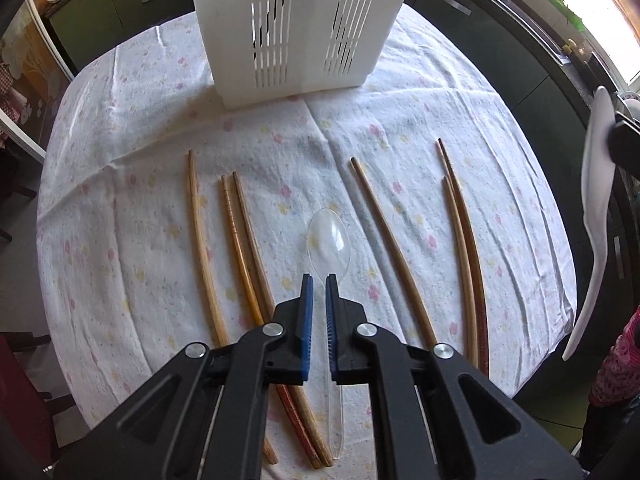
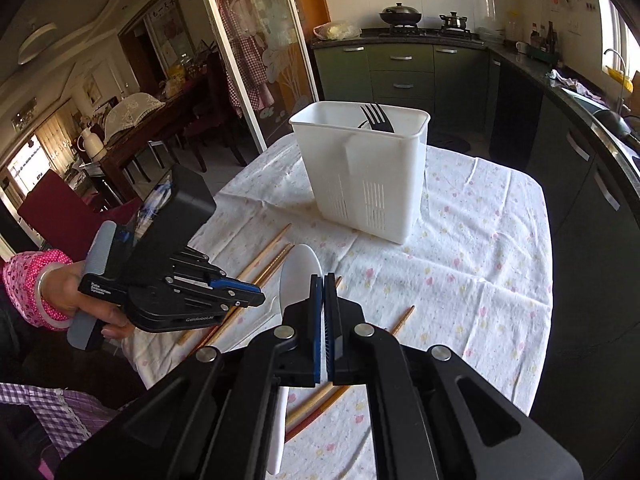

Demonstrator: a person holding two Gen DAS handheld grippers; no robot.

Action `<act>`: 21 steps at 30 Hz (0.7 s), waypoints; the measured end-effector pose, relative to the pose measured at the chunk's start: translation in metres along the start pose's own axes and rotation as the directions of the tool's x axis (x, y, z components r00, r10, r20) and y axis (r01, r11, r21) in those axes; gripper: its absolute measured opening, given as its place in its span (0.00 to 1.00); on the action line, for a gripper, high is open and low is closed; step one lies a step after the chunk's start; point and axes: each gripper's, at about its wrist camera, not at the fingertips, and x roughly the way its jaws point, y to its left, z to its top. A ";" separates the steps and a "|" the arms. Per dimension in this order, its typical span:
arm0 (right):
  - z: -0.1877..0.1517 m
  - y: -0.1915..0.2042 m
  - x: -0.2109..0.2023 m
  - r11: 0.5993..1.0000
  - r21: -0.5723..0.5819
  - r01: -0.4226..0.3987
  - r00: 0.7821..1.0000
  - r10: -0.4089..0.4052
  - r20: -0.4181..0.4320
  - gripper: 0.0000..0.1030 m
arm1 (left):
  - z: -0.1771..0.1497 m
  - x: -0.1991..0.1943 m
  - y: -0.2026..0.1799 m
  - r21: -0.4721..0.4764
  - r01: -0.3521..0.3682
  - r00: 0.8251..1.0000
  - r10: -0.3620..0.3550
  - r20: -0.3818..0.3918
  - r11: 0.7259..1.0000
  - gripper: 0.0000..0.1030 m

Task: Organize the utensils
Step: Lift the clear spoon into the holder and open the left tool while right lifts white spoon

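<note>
The white caddy point(image 2: 362, 168) stood upright near the far edge of the cloth-covered table point(image 1: 460, 112), already carrying a black fork point(image 2: 376, 118) tines-up, so it read as the collecting point for everything lying loose. On the near side of the caddy, the wooden chopsticks point(image 1: 380, 240) lay spread in rough lines, probably laid out for picking one by one. The left gripper point(image 1: 319, 292) pointed steeply down, its blue pads pinching the neck of a clear plastic spoon point(image 1: 329, 240); the bowl stuck out beyond the tips toward the caddy and the handle trailed back underneath. The right gripper point(image 2: 324, 292) was pressed together on a white spoon point(image 2: 298, 276), held off the table short of the caddy, its bowl rising past the tips, seemingly ready for dropping in.
</note>
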 end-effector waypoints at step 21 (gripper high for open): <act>-0.003 -0.008 -0.017 0.999 0.033 0.003 0.997 -0.005 0.073 0.02 | 0.002 -0.032 -0.017 0.066 0.007 0.994 -0.014 0.108 0.998 0.08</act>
